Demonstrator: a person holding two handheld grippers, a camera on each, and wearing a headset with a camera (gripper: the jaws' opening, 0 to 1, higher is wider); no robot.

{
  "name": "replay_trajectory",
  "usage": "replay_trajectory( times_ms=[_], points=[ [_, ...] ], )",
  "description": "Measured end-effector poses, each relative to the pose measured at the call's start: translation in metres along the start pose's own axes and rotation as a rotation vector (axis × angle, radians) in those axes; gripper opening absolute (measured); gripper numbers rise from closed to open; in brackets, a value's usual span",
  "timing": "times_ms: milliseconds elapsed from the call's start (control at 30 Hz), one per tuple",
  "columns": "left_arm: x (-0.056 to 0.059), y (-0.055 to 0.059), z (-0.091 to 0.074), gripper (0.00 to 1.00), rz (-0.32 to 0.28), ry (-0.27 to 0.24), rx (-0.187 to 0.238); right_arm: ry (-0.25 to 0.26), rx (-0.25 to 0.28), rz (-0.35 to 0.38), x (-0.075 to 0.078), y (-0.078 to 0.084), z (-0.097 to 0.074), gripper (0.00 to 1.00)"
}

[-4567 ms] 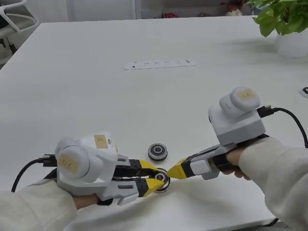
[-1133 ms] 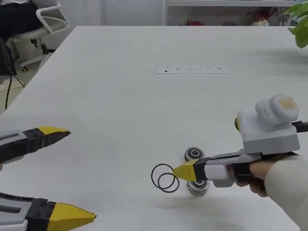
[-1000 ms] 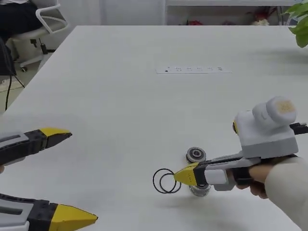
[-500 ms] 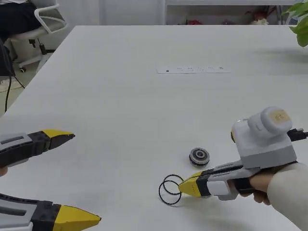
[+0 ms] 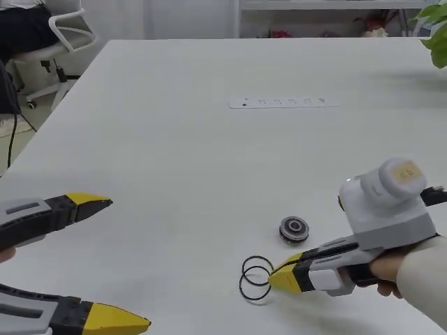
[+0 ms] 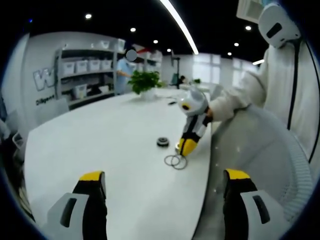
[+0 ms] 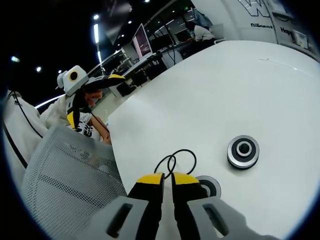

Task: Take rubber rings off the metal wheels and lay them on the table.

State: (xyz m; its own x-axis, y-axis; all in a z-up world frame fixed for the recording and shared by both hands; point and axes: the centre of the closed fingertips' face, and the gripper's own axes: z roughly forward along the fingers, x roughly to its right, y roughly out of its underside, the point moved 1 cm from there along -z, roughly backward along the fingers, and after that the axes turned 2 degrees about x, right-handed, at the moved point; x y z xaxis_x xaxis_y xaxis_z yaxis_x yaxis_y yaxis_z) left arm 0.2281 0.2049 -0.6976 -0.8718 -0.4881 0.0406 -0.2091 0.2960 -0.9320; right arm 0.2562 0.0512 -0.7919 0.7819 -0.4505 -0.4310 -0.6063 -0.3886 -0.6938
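On table [image 5: 174, 146], two rubber rings [image 5: 255, 278] just beside right gripper [image 5: 273, 278].

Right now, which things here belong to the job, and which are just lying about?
Job: rubber rings; metal wheel; second metal wheel beside the right hand-held gripper; left hand-held gripper.
Lying about: socket strip; plant; office chair.
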Motion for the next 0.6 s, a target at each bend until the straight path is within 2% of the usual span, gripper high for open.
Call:
replay_trajectory(
  times_ms=[133, 600],
  points=[
    [0.000, 0.002, -0.001, 0.99, -0.007, 0.002, -0.004, 0.007, -0.003, -0.013, 0.000, -0.001, -0.001, 0.04],
    [0.001, 0.001, -0.002, 0.99, -0.002, 0.018, -0.005, 0.037, 0.036, -0.030, 0.003, -0.012, -0.012, 0.07]
  ],
)
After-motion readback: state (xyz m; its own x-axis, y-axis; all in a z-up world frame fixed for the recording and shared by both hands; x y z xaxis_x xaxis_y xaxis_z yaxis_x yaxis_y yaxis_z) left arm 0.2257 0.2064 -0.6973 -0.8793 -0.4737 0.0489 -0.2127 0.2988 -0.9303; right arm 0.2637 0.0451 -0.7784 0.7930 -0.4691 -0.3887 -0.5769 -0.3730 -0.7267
